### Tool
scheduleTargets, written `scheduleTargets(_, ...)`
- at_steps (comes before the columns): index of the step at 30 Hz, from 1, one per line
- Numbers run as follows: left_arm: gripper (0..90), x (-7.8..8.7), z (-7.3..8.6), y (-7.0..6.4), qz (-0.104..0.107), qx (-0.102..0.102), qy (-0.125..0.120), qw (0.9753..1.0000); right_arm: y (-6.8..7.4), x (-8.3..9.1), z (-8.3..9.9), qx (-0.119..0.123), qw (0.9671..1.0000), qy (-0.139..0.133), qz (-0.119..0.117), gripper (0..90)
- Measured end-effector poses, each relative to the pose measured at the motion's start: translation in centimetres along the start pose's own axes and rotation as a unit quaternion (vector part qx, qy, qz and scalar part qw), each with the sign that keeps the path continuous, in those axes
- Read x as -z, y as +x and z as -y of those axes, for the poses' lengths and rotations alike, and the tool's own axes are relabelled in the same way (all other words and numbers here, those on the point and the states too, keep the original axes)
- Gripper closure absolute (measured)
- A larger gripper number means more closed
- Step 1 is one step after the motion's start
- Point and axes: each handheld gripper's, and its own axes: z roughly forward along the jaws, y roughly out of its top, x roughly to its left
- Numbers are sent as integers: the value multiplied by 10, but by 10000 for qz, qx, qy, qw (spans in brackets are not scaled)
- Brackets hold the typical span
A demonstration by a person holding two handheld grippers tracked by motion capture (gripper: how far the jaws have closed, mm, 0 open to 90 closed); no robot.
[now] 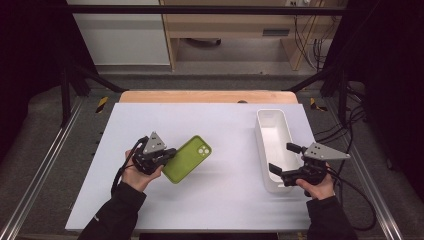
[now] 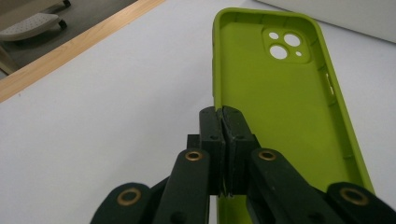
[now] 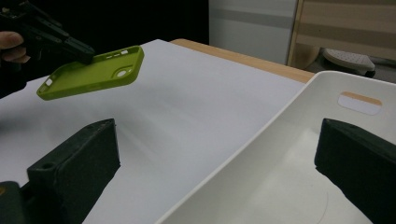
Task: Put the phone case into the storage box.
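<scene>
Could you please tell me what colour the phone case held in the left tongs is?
The phone case is lime green, clearest in the left gripper view.

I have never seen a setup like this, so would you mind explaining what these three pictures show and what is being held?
A person sits at a white table and holds a hand-operated grasping tool in each hand; there is no robot arm. The high view looks down from above the person. The other two pictures come from small cameras riding on each tool, looking along its black jaws.

The left tool has its jaws shut on the side wall of a green phone case, which is lifted off the table, as the right gripper view shows. The case is empty, its inside facing up.

The right tool is open, its jaws straddling the near wall of a long white bin, which looks empty.
</scene>
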Motion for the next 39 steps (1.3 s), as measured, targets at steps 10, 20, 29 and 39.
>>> scheduleTargets(10,879,-4,-5,-14,43,-155,29,9999,12,-8,-6,39,9999,110,-97,6)
scheduleTargets(20,878,-6,-9,-26,66,-310,35,9995,22,-17,-10,29,9995,223,-210,6)
scheduleTargets(29,879,-7,-12,-37,112,-433,38,9990,31,-24,-13,46,9991,308,-271,6)
scheduleTargets(39,879,-8,-14,-45,155,-514,-2,9986,38,-34,-15,38,9983,443,-374,6)
